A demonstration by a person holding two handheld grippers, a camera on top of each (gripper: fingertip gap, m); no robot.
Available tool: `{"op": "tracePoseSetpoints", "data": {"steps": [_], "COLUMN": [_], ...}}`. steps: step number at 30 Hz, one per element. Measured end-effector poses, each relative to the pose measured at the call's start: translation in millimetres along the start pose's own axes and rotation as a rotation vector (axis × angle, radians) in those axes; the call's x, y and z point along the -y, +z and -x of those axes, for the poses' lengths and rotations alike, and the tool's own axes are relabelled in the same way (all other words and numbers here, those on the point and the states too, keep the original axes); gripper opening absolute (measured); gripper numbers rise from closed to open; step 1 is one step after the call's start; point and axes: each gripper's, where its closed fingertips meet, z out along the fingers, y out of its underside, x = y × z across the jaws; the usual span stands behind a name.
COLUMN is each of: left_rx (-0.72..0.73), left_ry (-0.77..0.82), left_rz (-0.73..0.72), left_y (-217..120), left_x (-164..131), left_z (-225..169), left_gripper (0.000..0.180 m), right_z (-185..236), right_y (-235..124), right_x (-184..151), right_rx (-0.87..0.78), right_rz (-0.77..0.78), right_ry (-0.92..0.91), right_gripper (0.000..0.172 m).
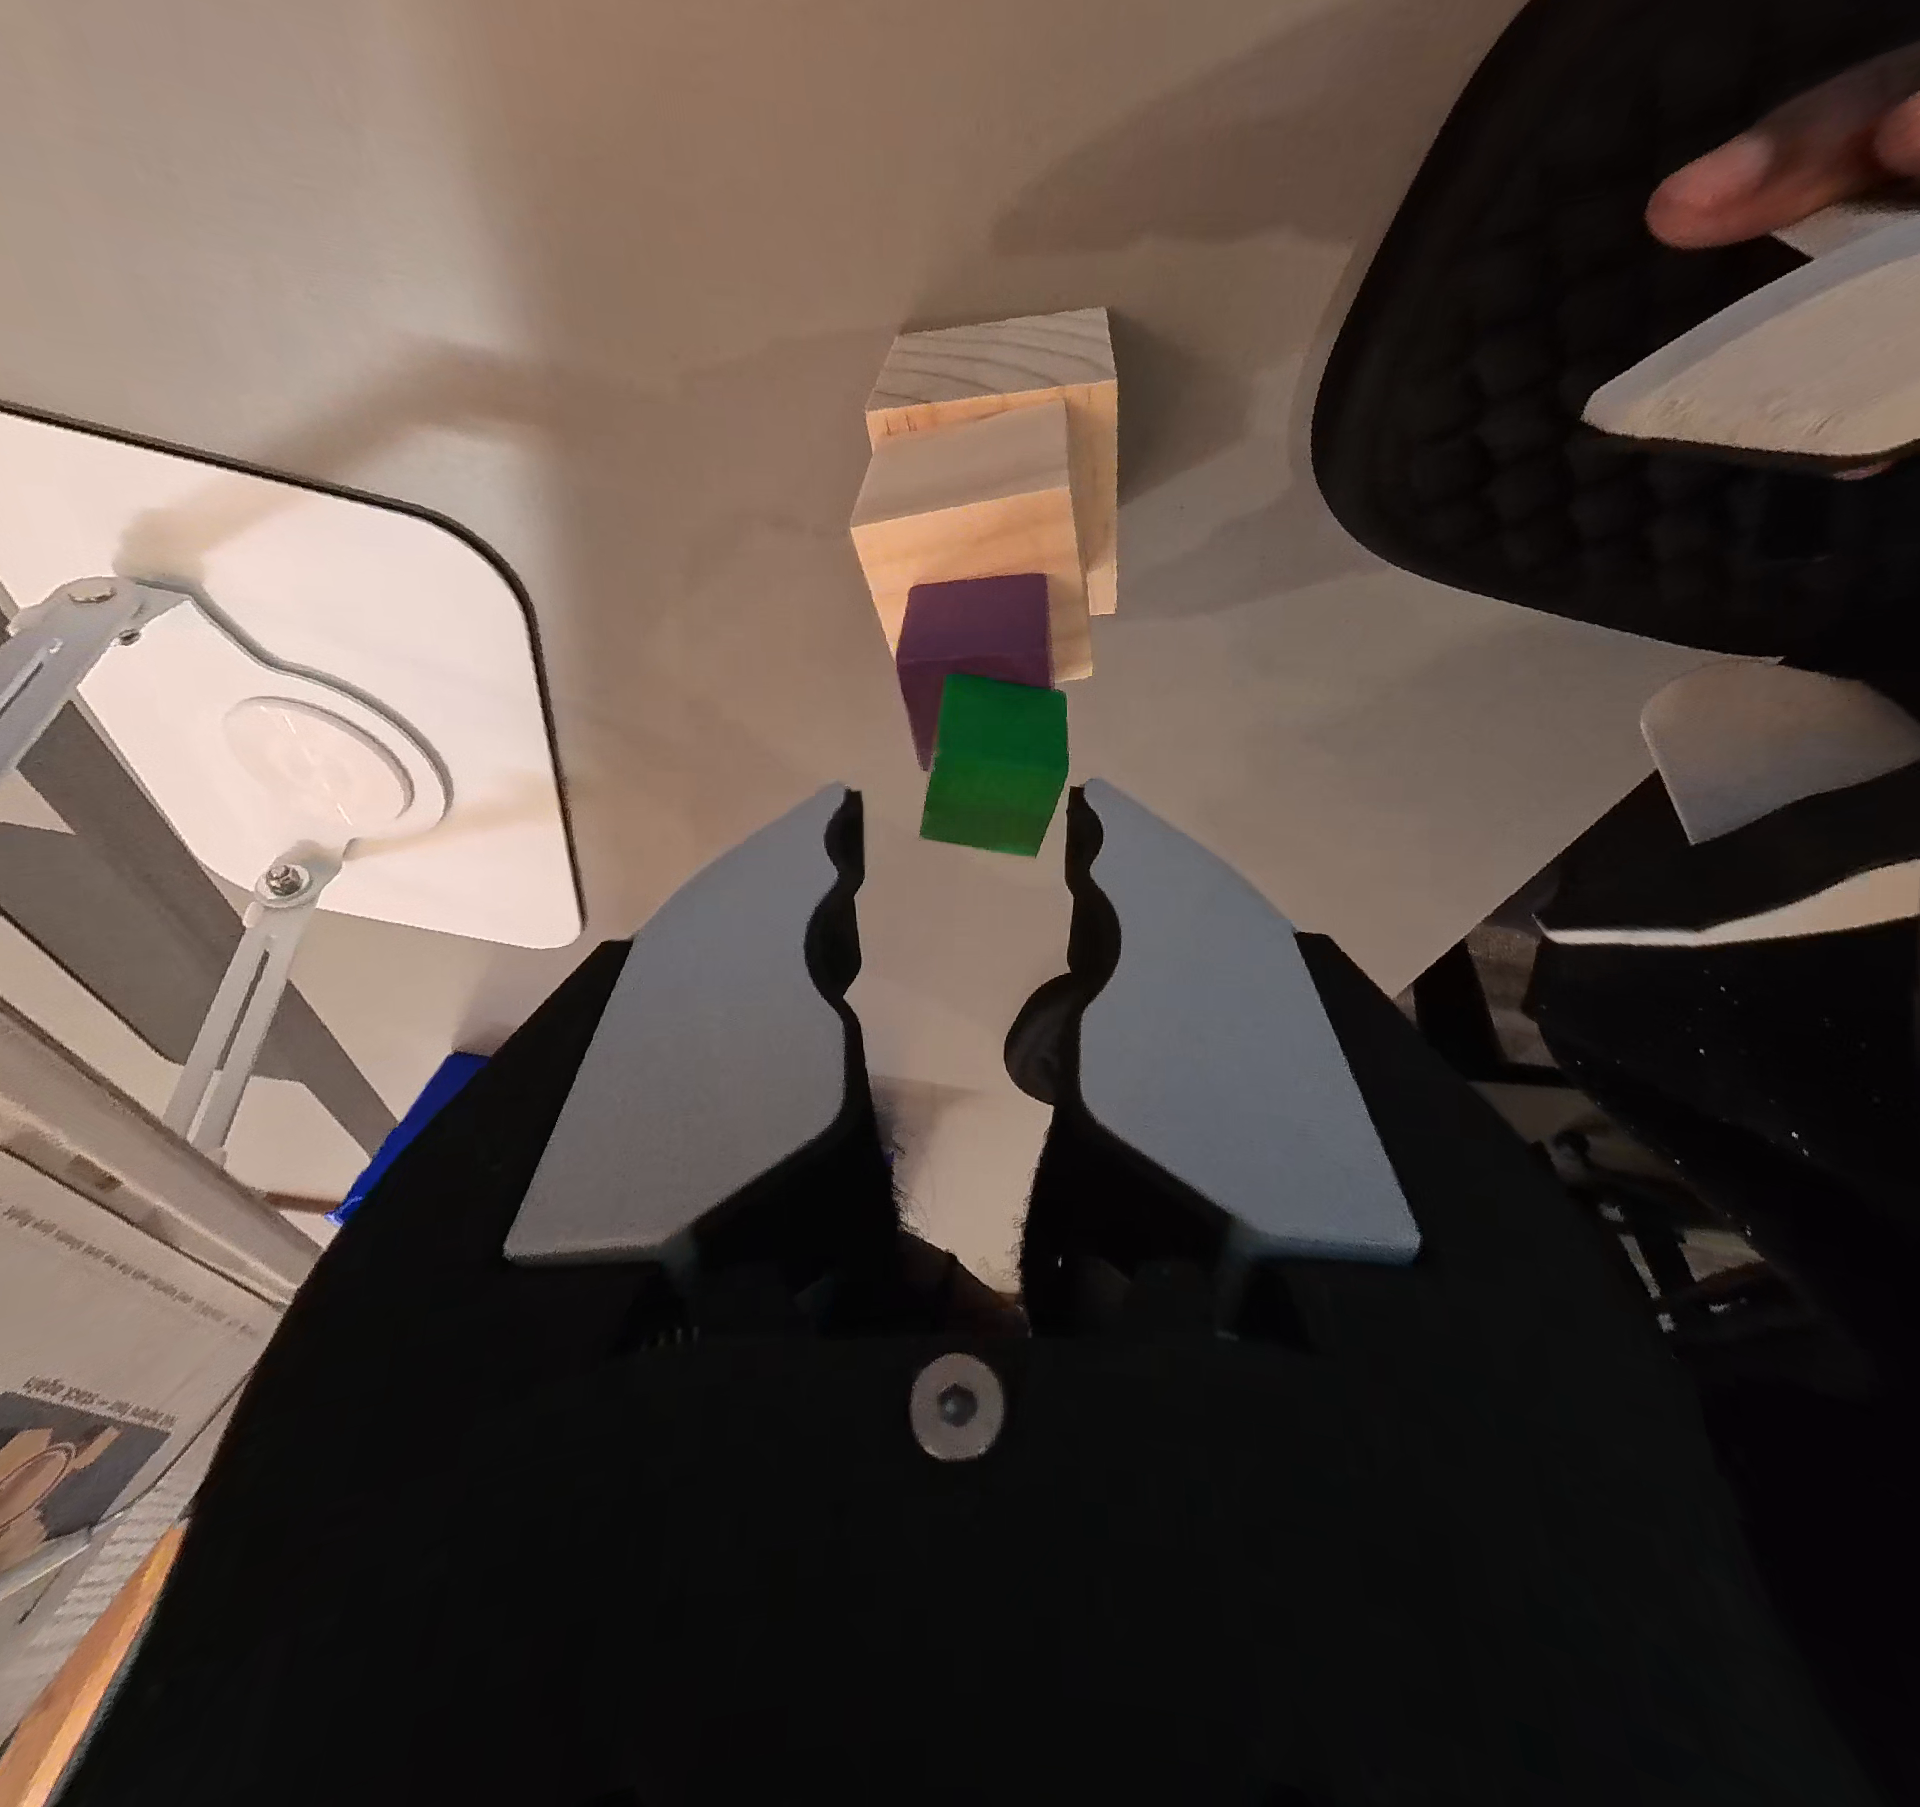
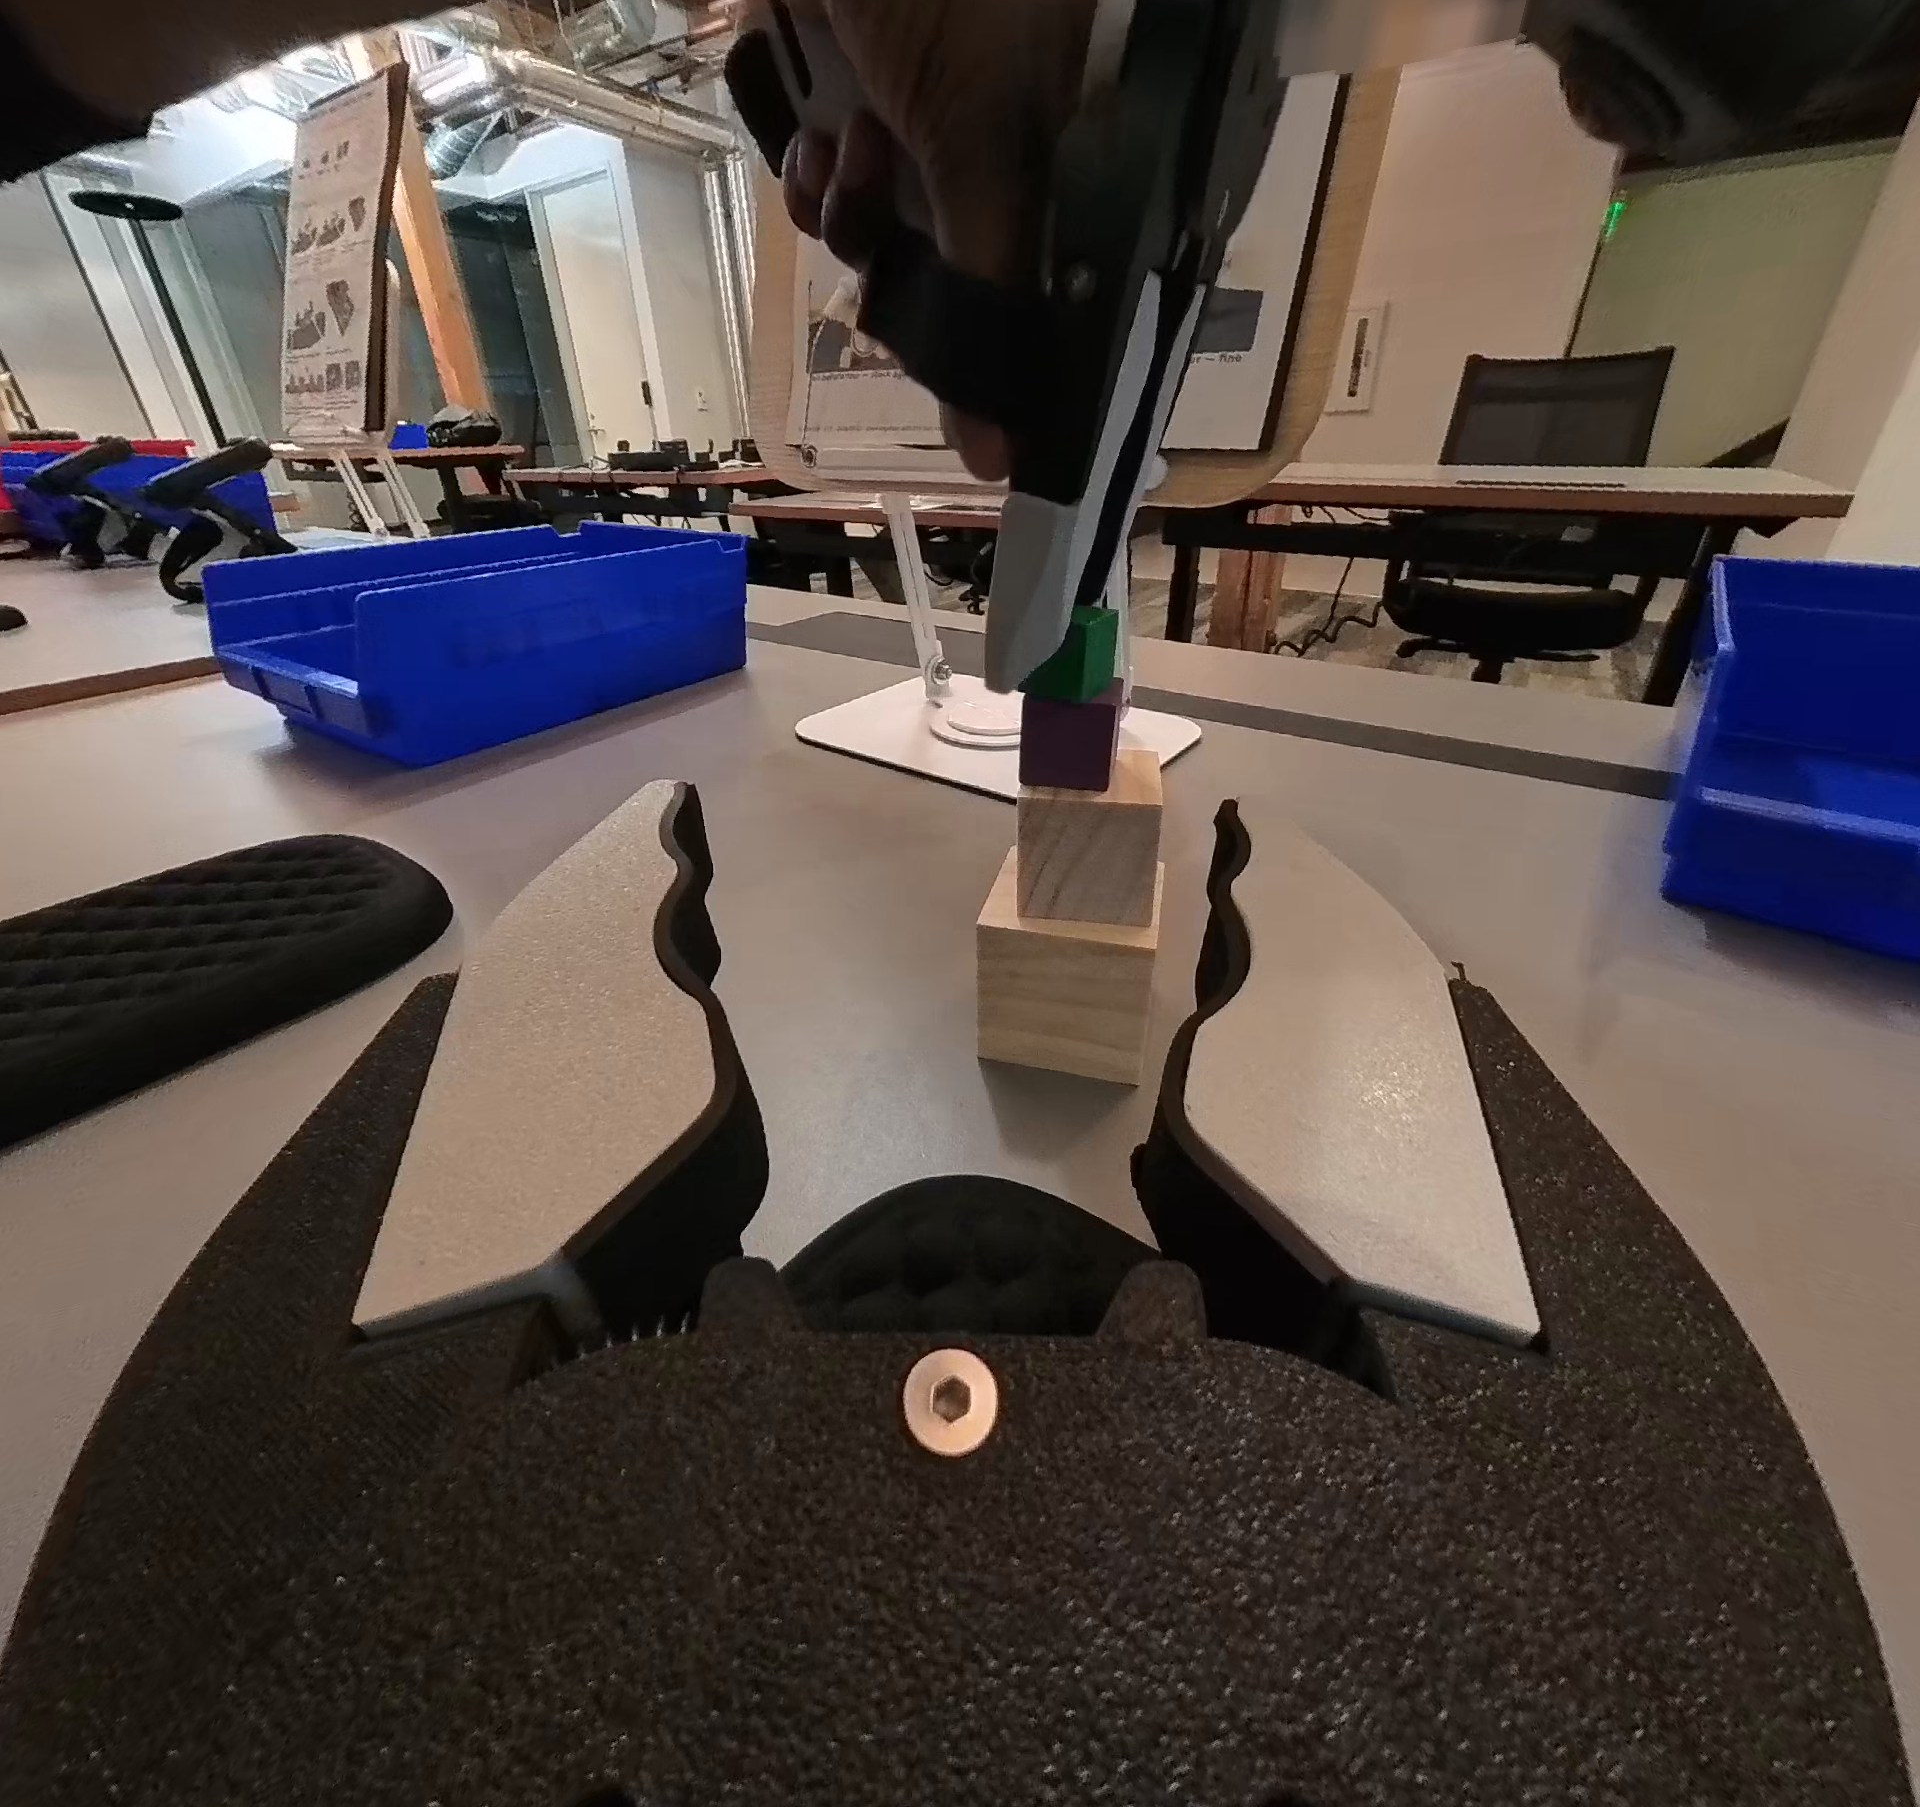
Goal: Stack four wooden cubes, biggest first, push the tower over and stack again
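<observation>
A stack stands on the grey table [image 2: 831, 926]: a large wooden cube [image 2: 1065, 1004] at the bottom, a smaller wooden cube [image 2: 1089, 853] on it, then a purple cube [image 2: 1070, 734], and a green cube [image 2: 1086, 651] on top, a little askew. My left gripper [image 1: 964, 796] points down over the stack, with the green cube [image 1: 995, 765] between its fingertips. Its fingers are open, with a gap on the left side. One of its fingers [image 2: 1029, 594] also shows in the right wrist view. My right gripper [image 2: 956, 812] is wide open and empty, low on the table just short of the stack.
A blue bin [image 2: 478, 625] stands at the back left and another [image 2: 1808, 770] at the right. A white stand base [image 2: 873, 729] lies behind the stack. A black padded rest [image 2: 187, 947] lies at the left. A hand [image 1: 1766, 178] holds the right gripper.
</observation>
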Motion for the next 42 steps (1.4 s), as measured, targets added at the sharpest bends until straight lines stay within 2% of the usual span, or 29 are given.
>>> {"op": "tracePoseSetpoints", "data": {"steps": [2, 4, 8, 12, 16, 19, 22, 26, 30, 35, 39, 42], "left_rx": [-0.006, -0.016, 0.008, 0.060, 0.217, 0.192, 0.214, 0.412, 0.491, 0.597, 0.588, 0.664], "left_ry": [-0.001, -0.007, -0.009, -0.031, -0.056, -0.073, -0.174, -0.332, -0.433, -0.509, -0.512, -0.540], "left_rz": [-0.025, -0.083, -0.277, -0.575, -0.949, -1.267, -1.530, -1.599, -1.674, -1.773, -1.776, -1.884], "left_y": [-2.9, -7.3, -16.0, -24.4, -42.9, -59.3, -67.3, -37.0, -9.7, 14.1, 28.0, 21.9], "left_x": [-0.3, 0.2, -1.9, -3.1, -17.5, -43.5, -85.2, -143.7, -182.1, -213.0, -218.0, -229.8], "left_z": [-0.3, -1.8, -5.7, -9.3, -13.2, -46.9, -69.8, -72.5, -83.6, -89.2, -87.7, -86.2], "left_gripper": [0.041, 0.054, 0.112, 0.146, 0.146, 0.146, 0.146, 0.146, 0.146, 0.146, 0.146, 0.145], "right_z": [0.0, -0.1, -0.2, -0.3, 0.0, 0.6, 1.2, 2.2, 5.4, 9.8, 12.0, 15.4], "right_y": [-0.1, -0.2, -0.5, 0.1, 0.3, 0.7, 1.1, 1.5, 3.4, 4.6, 4.8, 6.2], "right_x": [0.0, 0.1, 0.1, -0.8, -1.1, -1.7, -2.2, -2.7, -5.4, -7.4, -8.0, -10.4], "right_rx": [0.000, 0.001, 0.000, -0.003, -0.003, -0.003, 0.001, 0.012, 0.025, 0.040, 0.052, 0.061], "right_rz": [0.000, -0.001, -0.002, 0.005, 0.008, 0.012, 0.016, 0.020, 0.043, 0.059, 0.063, 0.080], "right_ry": [0.000, 0.001, 0.001, -0.002, -0.007, -0.013, -0.015, -0.012, -0.029, -0.057, -0.065, -0.092], "right_gripper": [0.091, 0.091, 0.091, 0.092, 0.093, 0.095, 0.099, 0.107, 0.115, 0.121, 0.124, 0.127]}}
